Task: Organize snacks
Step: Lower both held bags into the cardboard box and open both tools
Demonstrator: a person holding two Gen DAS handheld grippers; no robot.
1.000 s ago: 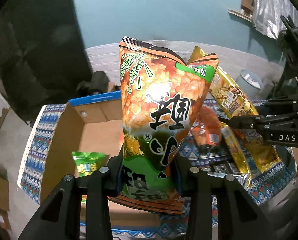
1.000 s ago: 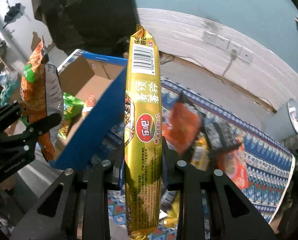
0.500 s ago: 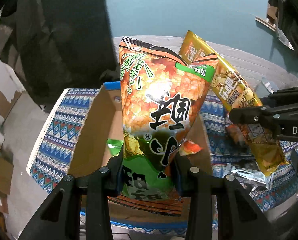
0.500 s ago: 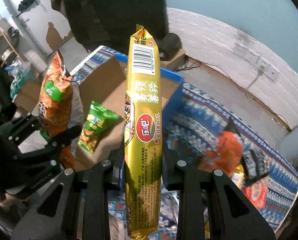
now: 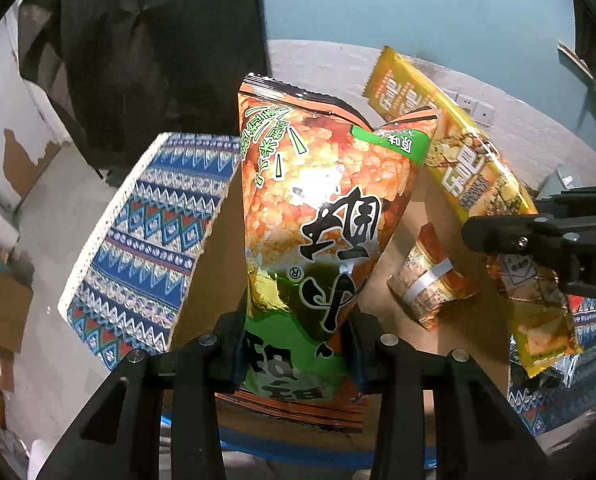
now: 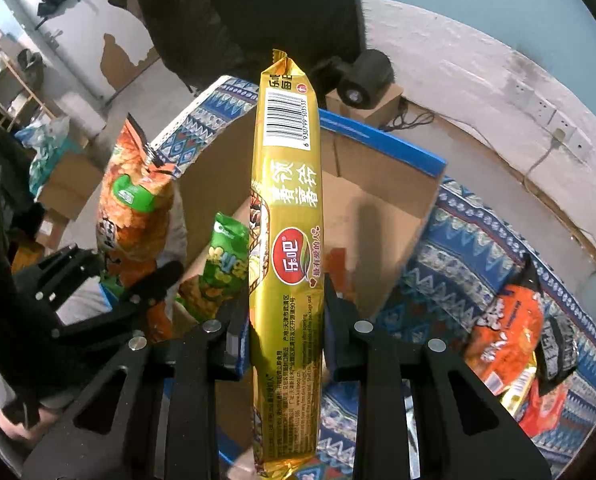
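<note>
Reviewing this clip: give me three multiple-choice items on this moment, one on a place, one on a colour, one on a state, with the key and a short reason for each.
1. Where does the green snack bag lie?
A. Inside the cardboard box
B. On the patterned cloth
C. In the left tongs

2. What colour is the long packet held by the right tongs?
A. Silver
B. Gold-yellow
C. Purple

3. What state are the left tongs in?
A. Open and empty
B. Shut on nothing
C. Shut on the orange and green snack bag

Answers:
1. A, the right wrist view shows the green bag on the box floor, between its brown walls.
2. B, its wrapper is gold-yellow with a red oval logo and a barcode.
3. C, both fingers press the bag's lower sides and it stands upright between them.
</note>
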